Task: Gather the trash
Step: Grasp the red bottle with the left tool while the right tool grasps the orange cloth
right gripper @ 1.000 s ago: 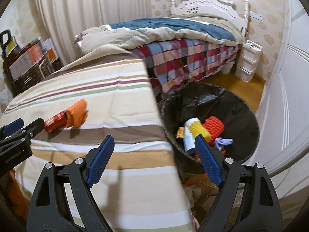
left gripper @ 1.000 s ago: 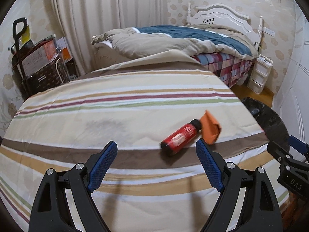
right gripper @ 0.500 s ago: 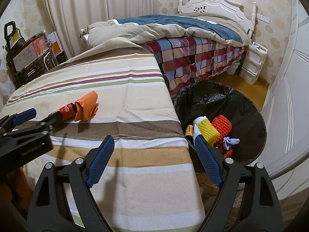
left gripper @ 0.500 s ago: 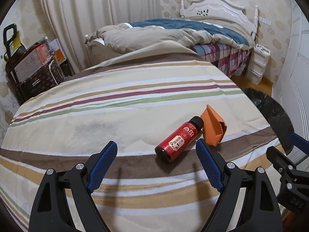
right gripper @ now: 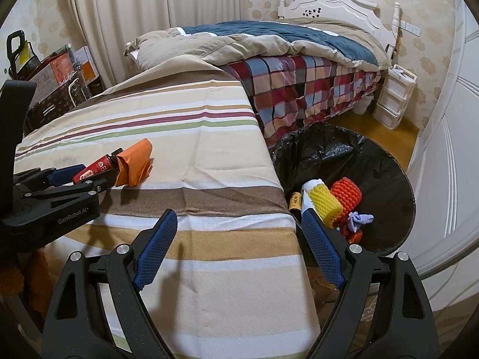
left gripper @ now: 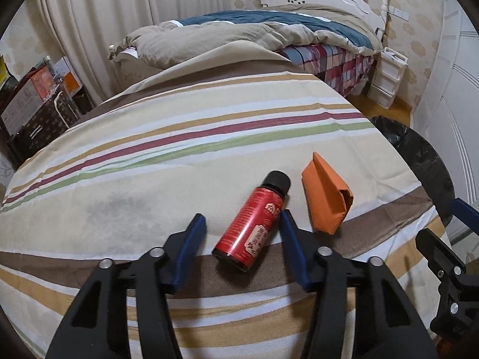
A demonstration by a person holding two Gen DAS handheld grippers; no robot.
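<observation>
The left gripper (left gripper: 241,236), marked "GenRobot.AI" on its side in the right wrist view, has just been closing its jaws around a red cylindrical bottle with a black cap (left gripper: 254,224); a gap still shows on the left, so nothing is gripped. The bottle's cream label writing is unreadable. It lies on the striped cloth (left gripper: 167,161), beside folded orange paper (left gripper: 327,199). The right gripper (right gripper: 238,246) hangs spread and empty over the cloth's edge, next to the black-lined bin (right gripper: 386,161).

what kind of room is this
Most likely a home bedroom. A bed with a white carved headboard and a rumpled quilt stands by full-length curtains, and small white plastic drawers sit beside it.
</observation>
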